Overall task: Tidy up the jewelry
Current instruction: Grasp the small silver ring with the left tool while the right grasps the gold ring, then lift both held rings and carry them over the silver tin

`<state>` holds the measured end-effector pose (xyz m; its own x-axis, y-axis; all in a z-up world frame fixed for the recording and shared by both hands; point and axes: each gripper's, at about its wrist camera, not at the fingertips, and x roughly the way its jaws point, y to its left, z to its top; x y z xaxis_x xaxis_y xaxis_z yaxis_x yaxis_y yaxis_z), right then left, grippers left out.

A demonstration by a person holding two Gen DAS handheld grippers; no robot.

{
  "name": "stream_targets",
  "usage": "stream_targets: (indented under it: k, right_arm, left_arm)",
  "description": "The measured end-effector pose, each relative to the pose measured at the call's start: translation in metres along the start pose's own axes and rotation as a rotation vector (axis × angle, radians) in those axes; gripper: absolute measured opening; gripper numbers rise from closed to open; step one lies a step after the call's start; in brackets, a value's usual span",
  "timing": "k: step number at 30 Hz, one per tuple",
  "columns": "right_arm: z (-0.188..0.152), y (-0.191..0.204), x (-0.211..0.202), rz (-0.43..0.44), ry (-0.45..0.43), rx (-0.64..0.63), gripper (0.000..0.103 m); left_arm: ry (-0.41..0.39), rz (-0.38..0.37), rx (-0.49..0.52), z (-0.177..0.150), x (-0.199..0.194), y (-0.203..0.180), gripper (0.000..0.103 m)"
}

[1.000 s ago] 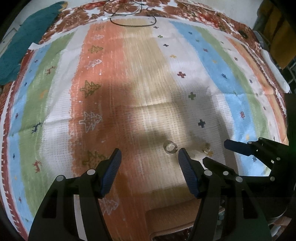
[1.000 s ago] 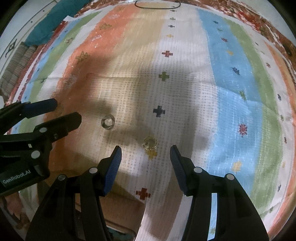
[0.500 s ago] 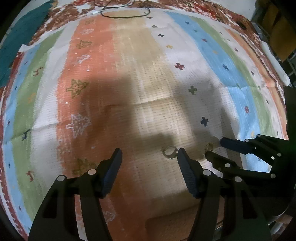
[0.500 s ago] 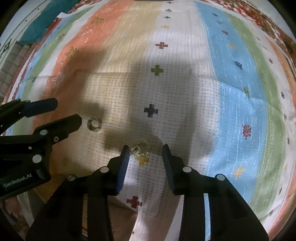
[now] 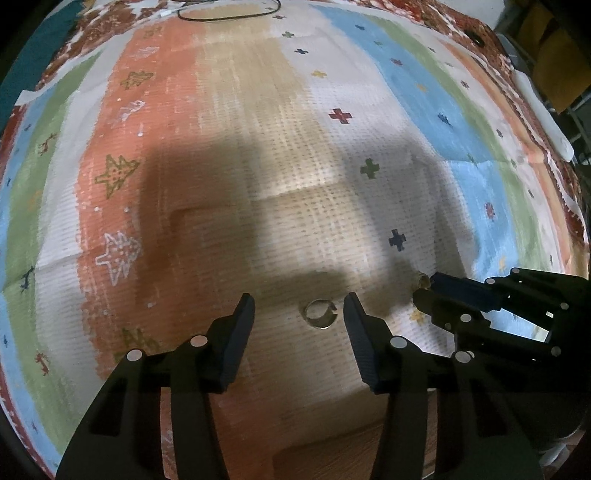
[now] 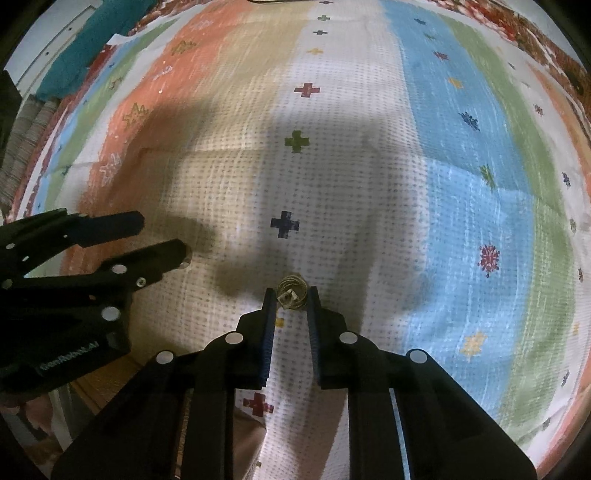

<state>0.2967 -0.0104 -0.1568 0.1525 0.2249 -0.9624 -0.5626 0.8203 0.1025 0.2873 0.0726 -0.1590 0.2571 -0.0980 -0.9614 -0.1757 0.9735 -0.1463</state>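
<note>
A silver ring (image 5: 319, 314) lies flat on the striped cloth (image 5: 258, 147). My left gripper (image 5: 297, 308) points down over it. Its jaws are closing with the ring between them, and neither pad touches it. A gold ring with a small stone (image 6: 291, 291) stands between the fingertips of my right gripper (image 6: 291, 297), whose jaws are closing and whose pads meet the ring's sides. In the left wrist view the right gripper (image 5: 423, 291) shows at the right with the gold ring (image 5: 421, 278) at its tips. The left gripper (image 6: 162, 236) shows at the left of the right wrist view.
A black cord (image 5: 229, 13) loops at the cloth's far edge. A teal cloth (image 6: 74, 48) lies off the far left corner and a white object (image 5: 543, 118) along the right edge. A tan wooden surface (image 5: 332, 450) shows under the near edge.
The right jaws narrowed from wide apart down onto the gold ring. The left gripper sank and shifted so the silver ring went from outside its right finger to between the fingers, which drew closer.
</note>
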Motion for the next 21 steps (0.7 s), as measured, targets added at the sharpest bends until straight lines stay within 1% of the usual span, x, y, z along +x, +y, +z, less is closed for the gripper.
stream_targets:
  k: [3,5,9,12,13,14,16,21]
  right_arm:
    - [-0.002,-0.007,0.0,0.005,0.0,0.01,0.015]
    - [-0.004,-0.008,-0.002,0.004,0.0,0.01,0.011]
    - [-0.006,-0.01,-0.003,0.001,0.002,0.015,0.011]
    - [-0.006,-0.007,-0.002,0.003,0.002,0.011,0.011]
    - [-0.005,-0.007,-0.002,0.003,0.002,0.011,0.011]
    - [-0.004,-0.007,-0.002,0.004,0.002,0.011,0.011]
    - [-0.004,-0.008,-0.003,0.007,0.0,0.011,0.011]
    - [-0.002,-0.005,-0.007,0.012,-0.015,0.011,0.011]
  left_arm:
    - [0.011,0.003,0.006,0.001,0.005,-0.004,0.049]
    - [0.017,0.005,0.01,0.0,0.008,-0.005,0.049]
    - [0.019,0.017,0.023,0.002,0.011,-0.011,0.047]
    - [0.022,0.027,0.03,0.005,0.013,-0.015,0.04]
    - [0.024,0.037,0.037,0.005,0.014,-0.018,0.034]
    - [0.025,0.048,0.045,0.005,0.015,-0.019,0.031]
    - [0.026,0.064,0.055,0.006,0.018,-0.024,0.019]
    - [0.021,0.059,0.047,0.005,0.018,-0.024,0.019]
